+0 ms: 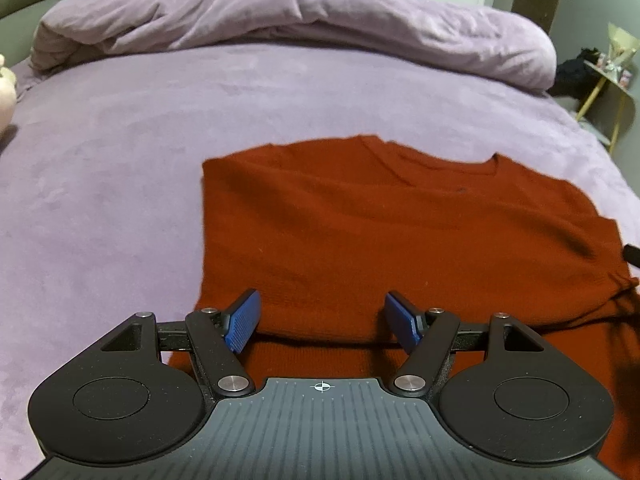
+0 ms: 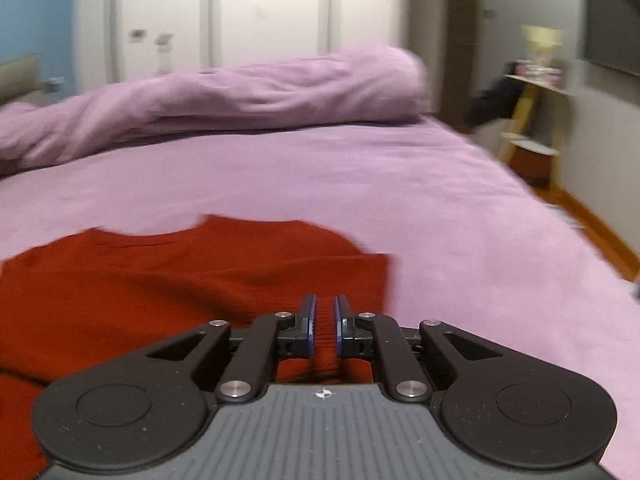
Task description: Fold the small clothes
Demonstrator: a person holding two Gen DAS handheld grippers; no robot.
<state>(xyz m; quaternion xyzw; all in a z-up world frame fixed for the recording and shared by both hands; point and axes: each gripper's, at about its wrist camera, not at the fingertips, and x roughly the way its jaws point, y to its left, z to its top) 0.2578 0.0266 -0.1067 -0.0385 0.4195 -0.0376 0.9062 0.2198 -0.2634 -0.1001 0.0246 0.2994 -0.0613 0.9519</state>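
The red knit sweater (image 1: 400,232) lies spread on the bed (image 1: 120,168), which is covered in a lilac sheet, with a rumpled lilac duvet (image 1: 280,16) bunched along the far side. Its sides look already turned in, leaving a long panel with the neckline at the far end and a layered edge crossing the near end.

On the left, the left gripper (image 1: 322,322) hangs over the near left part of the panel with its 2 blue fingers (image 1: 242,322) spread wide and nothing between them. To do this step well, it should come down over the near edge close to the left corner, taking every layer at once rather than only the top one.

On the right, the right gripper (image 2: 324,322) sits low over the near right part of the sweater (image 2: 180,280), beside its right edge. Its fingers stand nearly together with a narrow gap; whether a thin fold of knit is pinched there cannot be told in the blurred right wrist view.

Judging by the layout, the next fold carries the near end toward the neckline. Both grips should match in depth, lift evenly and keep the edge taut between them, or the soft knit will probably sag and land skewed.
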